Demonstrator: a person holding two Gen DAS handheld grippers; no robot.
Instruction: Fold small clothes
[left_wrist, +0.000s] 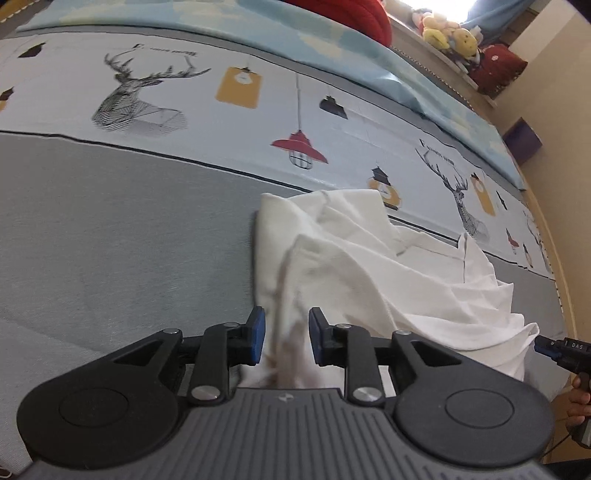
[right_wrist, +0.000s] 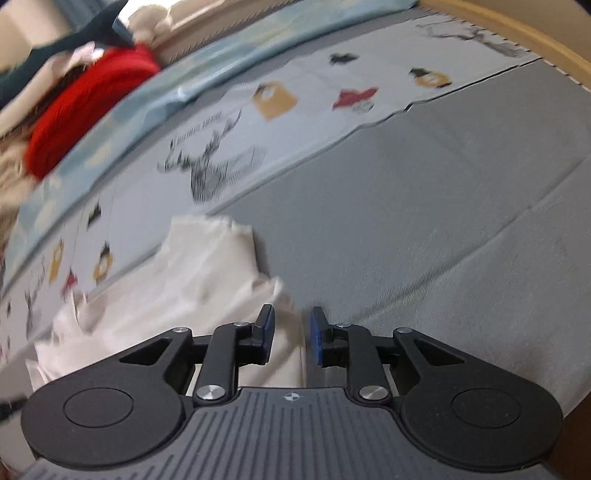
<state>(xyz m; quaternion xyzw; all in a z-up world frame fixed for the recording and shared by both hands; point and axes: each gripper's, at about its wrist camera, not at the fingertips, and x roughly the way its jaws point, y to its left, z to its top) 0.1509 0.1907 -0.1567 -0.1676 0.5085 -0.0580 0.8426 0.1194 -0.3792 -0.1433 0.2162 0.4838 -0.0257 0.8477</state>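
Note:
A small white garment (left_wrist: 369, 266) lies crumpled on the grey part of the bed cover, with loose folds. My left gripper (left_wrist: 287, 332) is open, its blue pads on either side of the garment's near-left edge, which passes between them. In the right wrist view the same garment (right_wrist: 177, 280) lies left of centre. My right gripper (right_wrist: 291, 332) is open with the garment's near-right corner between its blue pads. The right gripper's tip also shows in the left wrist view (left_wrist: 554, 349) at the garment's right edge.
The bed cover (left_wrist: 110, 240) is grey with a pale band printed with deer and lamps. A light blue blanket (left_wrist: 332, 40) and a red cushion (left_wrist: 354, 14) lie behind it. Plush toys (left_wrist: 450, 33) sit on a shelf. A wooden bed frame (right_wrist: 517, 26) runs along the edge.

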